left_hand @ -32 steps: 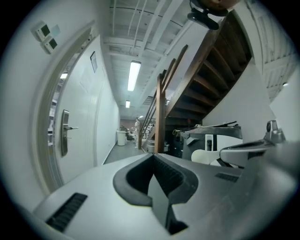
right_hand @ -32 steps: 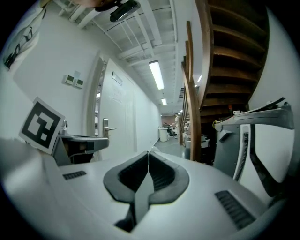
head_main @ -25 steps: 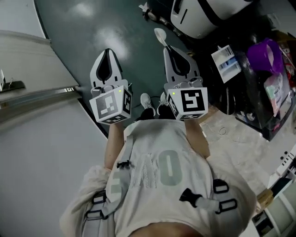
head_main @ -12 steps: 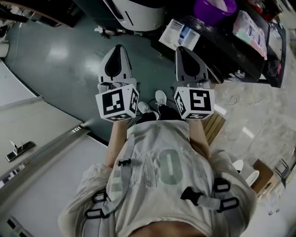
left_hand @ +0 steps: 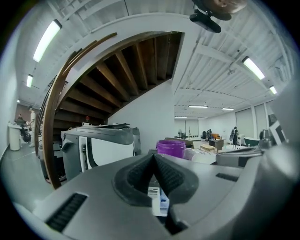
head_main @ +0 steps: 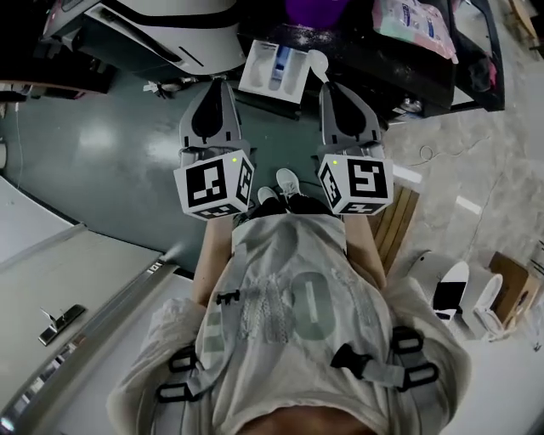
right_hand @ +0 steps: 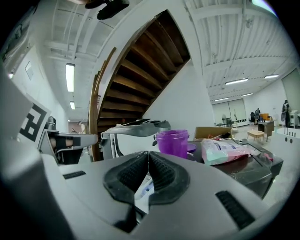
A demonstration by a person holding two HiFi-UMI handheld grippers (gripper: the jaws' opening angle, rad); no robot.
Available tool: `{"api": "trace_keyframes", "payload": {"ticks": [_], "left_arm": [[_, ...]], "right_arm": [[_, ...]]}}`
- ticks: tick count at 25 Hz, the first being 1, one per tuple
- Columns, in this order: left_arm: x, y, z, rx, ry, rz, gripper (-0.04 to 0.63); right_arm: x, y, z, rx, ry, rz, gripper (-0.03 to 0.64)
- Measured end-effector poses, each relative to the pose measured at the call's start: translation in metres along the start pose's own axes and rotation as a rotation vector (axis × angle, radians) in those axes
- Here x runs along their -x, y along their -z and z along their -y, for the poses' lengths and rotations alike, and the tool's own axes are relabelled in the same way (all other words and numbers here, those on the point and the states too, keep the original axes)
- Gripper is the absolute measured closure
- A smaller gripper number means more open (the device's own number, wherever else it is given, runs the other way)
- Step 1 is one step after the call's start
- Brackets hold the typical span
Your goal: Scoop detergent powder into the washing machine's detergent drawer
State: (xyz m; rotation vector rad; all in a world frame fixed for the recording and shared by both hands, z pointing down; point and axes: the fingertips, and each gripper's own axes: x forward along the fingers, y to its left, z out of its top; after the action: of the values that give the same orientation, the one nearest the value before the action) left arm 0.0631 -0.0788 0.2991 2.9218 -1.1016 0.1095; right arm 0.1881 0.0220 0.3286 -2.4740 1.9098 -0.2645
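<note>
In the head view both grippers point forward side by side above the dark floor. My right gripper [head_main: 330, 85] [right_hand: 148, 152] is shut on a white scoop [head_main: 317, 59] whose bowl sticks out past its tips. My left gripper [head_main: 217, 82] [left_hand: 153, 154] is shut with nothing in it. Just beyond the tips lies the white detergent drawer [head_main: 274, 68] [left_hand: 157, 199] [right_hand: 143, 187] with a blue compartment. The washing machine [head_main: 170, 21] [left_hand: 101, 143] [right_hand: 136, 131] stands at the left. A purple tub [head_main: 314, 8] [left_hand: 171, 147] [right_hand: 172, 142] and a detergent bag [head_main: 416, 21] [right_hand: 225, 151] sit on a black bench.
The black bench [head_main: 425, 81] runs across the upper right. A wooden slatted stand [head_main: 398, 223] sits beside my right side, with white containers [head_main: 463, 293] on the floor further right. A white counter edge [head_main: 76, 255] lies to my left. A staircase rises behind the washing machine.
The view has swung to the right and forward: the washing machine, drawer and bench now lie just ahead of the grippers. Both grippers stay shut and side by side.
</note>
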Motion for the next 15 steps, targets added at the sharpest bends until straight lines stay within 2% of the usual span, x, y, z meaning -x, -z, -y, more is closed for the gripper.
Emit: {"api": "trace_keyframes", "payload": {"ticks": [8,15], "left_arm": [[-0.025,-0.005,0.028,-0.016,0.078,0.014,0.574],[-0.036,-0.011,0.025,-0.009,0.086,0.036,0.575]], "right_arm": [[0.002,0.003,0.030,-0.026,0.064,0.006,0.606],[-0.004,-0.004,0.041,-0.027,0.090,0.026,0.606]]}}
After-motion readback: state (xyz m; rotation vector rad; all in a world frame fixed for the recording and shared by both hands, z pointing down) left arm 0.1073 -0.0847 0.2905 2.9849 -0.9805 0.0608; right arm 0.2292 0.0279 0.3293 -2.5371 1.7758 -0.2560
